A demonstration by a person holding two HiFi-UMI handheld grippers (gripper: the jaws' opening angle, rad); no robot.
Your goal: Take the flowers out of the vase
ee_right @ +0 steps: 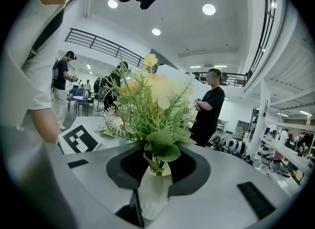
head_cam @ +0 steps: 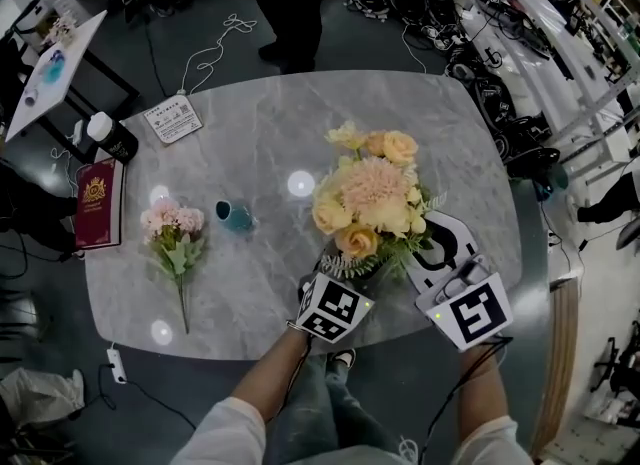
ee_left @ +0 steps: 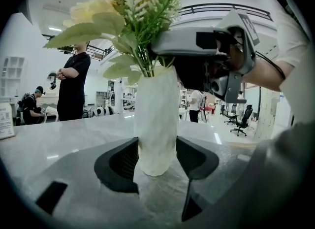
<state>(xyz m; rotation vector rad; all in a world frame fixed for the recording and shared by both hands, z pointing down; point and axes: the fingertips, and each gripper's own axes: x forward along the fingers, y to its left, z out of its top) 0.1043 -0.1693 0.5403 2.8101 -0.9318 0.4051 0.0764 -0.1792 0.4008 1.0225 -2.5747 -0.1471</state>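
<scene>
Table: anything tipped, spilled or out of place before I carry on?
One thing: the small teal cup, left of the vase in the head view, seems to lie on its side, with no spill showing. A pink bunch lies flat near the left edge. The vase stands upright with its yellow flowers in.

Grey marble table (head_cam: 250, 133) in front of me. On its L edge a red booklet (head_cam: 98, 205) w/ gold crest, lying flat; just beyond it a black bottle (head_cam: 112, 137) w/ white cap. Near that, a white printed card (head_cam: 172, 118). Small teal cup (head_cam: 236, 215) on its side mid-table. On the floor a white cable (head_cam: 215, 48) and, by the near L corner, a power strip (head_cam: 117, 364). A person in black (ee_left: 74, 82) stands beyond the table, arms folded. White side table (head_cam: 55, 63) far L. Office chairs (ee_left: 241, 122) in the bkgd.
</scene>
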